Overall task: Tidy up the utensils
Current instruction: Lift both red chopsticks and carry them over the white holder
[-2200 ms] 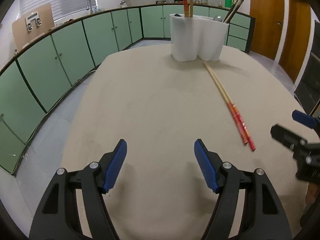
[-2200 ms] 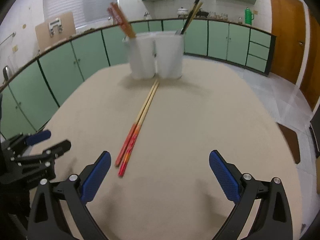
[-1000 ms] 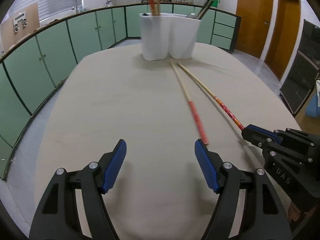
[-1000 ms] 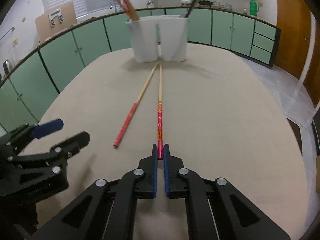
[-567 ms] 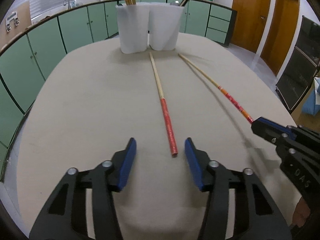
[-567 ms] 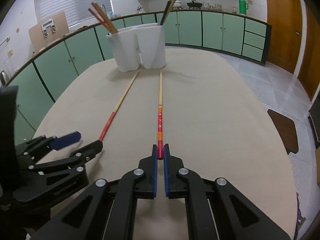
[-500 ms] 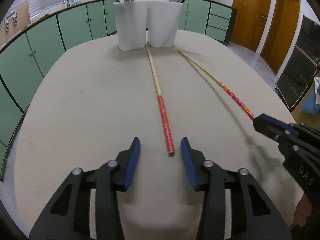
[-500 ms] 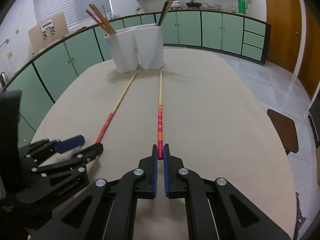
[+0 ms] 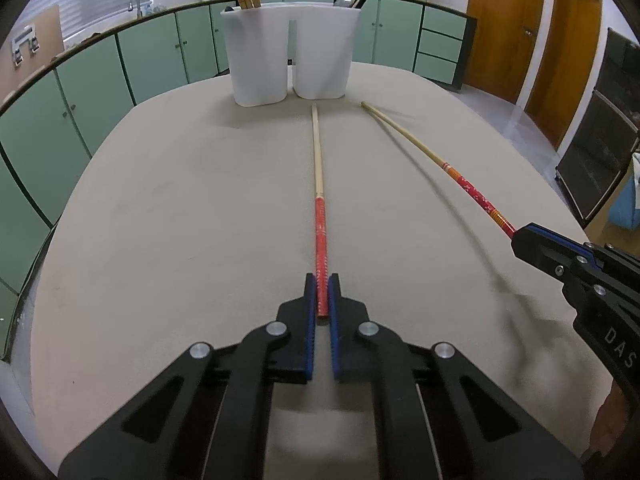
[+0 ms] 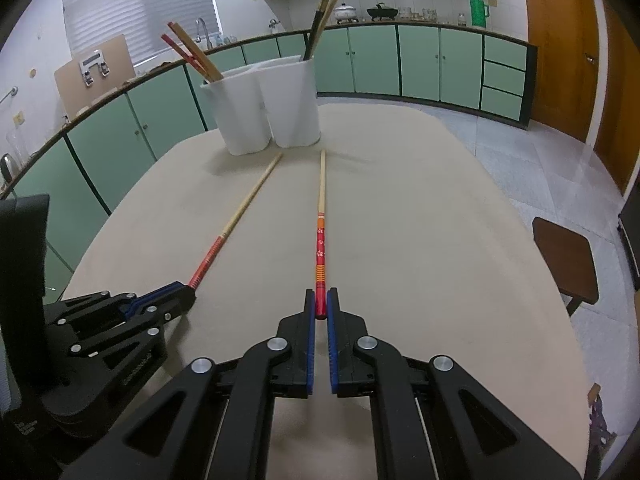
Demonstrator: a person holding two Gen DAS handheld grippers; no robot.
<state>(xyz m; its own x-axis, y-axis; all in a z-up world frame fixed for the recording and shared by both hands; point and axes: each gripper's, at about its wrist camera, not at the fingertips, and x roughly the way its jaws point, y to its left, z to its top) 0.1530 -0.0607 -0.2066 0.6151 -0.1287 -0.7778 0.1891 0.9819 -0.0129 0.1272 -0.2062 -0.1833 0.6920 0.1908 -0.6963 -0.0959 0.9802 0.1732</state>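
My left gripper (image 9: 322, 286) is shut on the red end of a plain red-handled chopstick (image 9: 319, 172), which points at the white two-cup holder (image 9: 290, 70). My right gripper (image 10: 321, 302) is shut on the red end of a flower-patterned chopstick (image 10: 321, 216), lifted slightly off the beige table (image 10: 420, 240). Each gripper shows in the other's view: the right one (image 9: 520, 236) at the right edge, the left one (image 10: 188, 294) at the lower left. The holder (image 10: 264, 108) has red chopsticks in its left cup and dark ones in its right cup.
Green cabinets (image 10: 420, 64) ring the room beyond the table. A brown stool (image 10: 564, 258) stands to the right of the table. A dark oven front (image 9: 600, 152) and wooden doors (image 9: 500, 28) lie to the right.
My left gripper has moved forward and closed on the red end of the plain chopstick. My right gripper has stayed shut on its chopstick, and the view has barely shifted.
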